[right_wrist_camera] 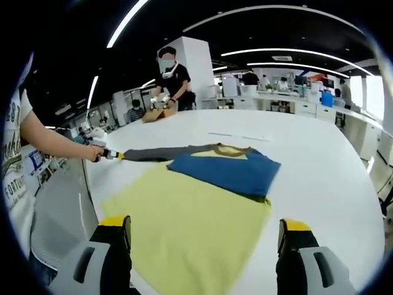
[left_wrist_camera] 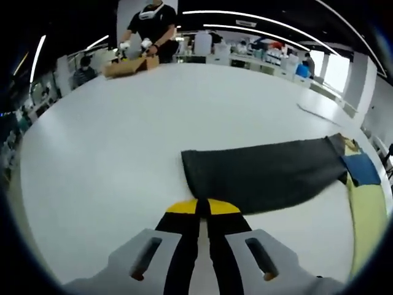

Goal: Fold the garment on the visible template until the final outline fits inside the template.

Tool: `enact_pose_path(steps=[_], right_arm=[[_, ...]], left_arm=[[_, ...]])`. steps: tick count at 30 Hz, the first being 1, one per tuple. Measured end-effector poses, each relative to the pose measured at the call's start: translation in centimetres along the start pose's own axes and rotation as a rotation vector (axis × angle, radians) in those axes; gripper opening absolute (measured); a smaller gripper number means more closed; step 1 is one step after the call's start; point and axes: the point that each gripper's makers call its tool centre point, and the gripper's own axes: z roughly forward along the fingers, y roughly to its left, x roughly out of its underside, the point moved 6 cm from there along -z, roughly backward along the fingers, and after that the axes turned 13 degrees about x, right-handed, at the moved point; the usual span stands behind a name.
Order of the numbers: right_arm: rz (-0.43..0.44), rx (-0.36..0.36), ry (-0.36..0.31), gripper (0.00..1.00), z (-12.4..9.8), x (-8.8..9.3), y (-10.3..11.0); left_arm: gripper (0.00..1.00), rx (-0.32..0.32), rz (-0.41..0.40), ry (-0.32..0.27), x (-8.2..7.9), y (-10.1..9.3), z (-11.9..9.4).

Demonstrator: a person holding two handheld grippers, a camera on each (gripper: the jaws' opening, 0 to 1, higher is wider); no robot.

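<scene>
On the white tabletop [left_wrist_camera: 110, 153], the left gripper [left_wrist_camera: 202, 208] fingers are clenched on the garment's grey sleeve [left_wrist_camera: 264, 172]; the right gripper [right_wrist_camera: 202, 236] fingers are released above the yellow template [right_wrist_camera: 184, 227].

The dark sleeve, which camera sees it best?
The left gripper view: the dark sleeve lies stretched across the white table, large, right beyond the shut left gripper. In the right gripper view it is a thin far strip running from the shirt's body.

White tabletop [left_wrist_camera: 110, 160]. Person in black [right_wrist_camera: 173, 78] at its far edge, 11 o'clock in right gripper view, hands on a brown cardboard box [left_wrist_camera: 128, 66]. Shelves and seated people behind.
</scene>
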Motion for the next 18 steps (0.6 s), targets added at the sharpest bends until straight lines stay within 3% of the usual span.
enact_pose_path(steps=[18], right_arm=[[-0.010,-0.015,-0.009,0.99,-0.2,-0.1,0.2]], left_arm=[[0.00,0.015,0.072,0.023,-1.1,-0.9,-1.5]])
